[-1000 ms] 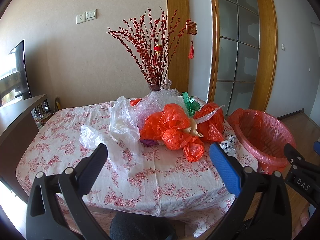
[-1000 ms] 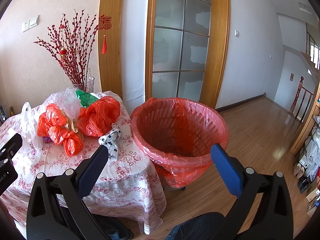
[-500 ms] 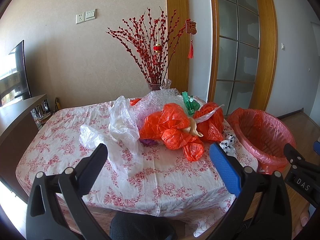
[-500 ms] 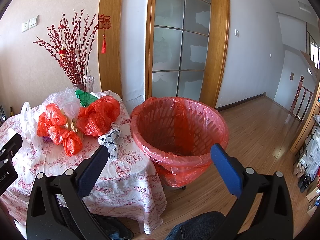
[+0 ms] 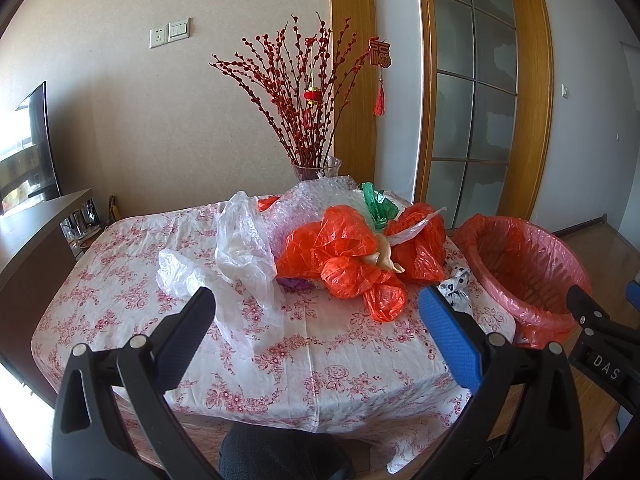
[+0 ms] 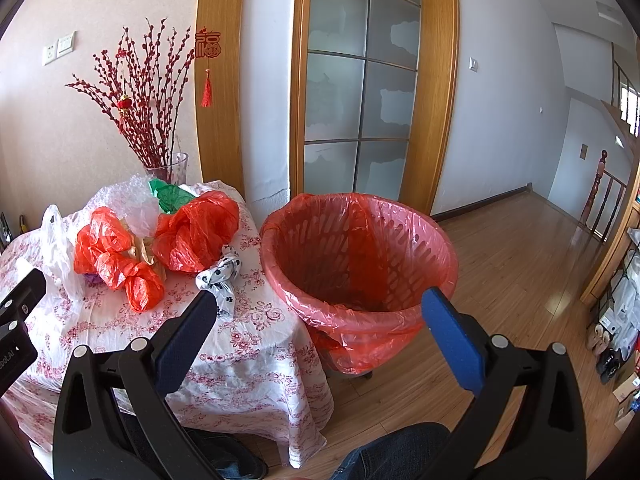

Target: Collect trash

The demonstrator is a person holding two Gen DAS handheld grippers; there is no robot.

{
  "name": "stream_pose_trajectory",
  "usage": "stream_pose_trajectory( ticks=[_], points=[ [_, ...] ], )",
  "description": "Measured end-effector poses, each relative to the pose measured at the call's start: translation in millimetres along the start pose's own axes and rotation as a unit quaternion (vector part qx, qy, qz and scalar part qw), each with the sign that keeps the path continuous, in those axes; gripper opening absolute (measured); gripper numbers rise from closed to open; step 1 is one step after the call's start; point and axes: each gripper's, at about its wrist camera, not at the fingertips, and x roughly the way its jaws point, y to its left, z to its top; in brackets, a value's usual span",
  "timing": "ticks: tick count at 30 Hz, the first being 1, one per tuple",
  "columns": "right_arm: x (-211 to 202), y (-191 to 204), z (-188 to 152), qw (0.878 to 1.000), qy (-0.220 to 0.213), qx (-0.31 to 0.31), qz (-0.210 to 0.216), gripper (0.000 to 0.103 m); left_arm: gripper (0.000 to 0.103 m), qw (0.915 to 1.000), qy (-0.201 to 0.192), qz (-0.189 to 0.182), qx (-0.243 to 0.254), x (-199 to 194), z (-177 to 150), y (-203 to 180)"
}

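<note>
A heap of trash lies on the floral tablecloth [image 5: 320,360]: orange plastic bags [image 5: 344,256] [image 6: 196,232], a clear white bag [image 5: 240,248], bubble wrap [image 5: 316,200], a green bag [image 5: 378,206] and a small black-and-white spotted bag [image 5: 456,286] [image 6: 224,276]. A bin lined with a red bag [image 6: 360,264] [image 5: 528,268] stands on the floor right of the table. My left gripper [image 5: 316,332] is open and empty, short of the heap. My right gripper [image 6: 320,332] is open and empty, before the bin.
A glass vase with red berry branches [image 5: 304,120] stands at the table's back edge. A dark cabinet [image 5: 28,240] with a TV is at the left. A glass door [image 6: 360,88] is behind the bin. Wood floor [image 6: 520,260] extends right.
</note>
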Motion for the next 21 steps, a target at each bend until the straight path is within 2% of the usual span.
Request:
stream_pose_trajectory(
  ticks=[21],
  points=[
    [2.6,0.9,-1.2,1.000,0.001,-0.001,0.000,0.101,0.099,1.0000,0.002,0.000,0.002,3.6,-3.2,-9.9]
  ],
)
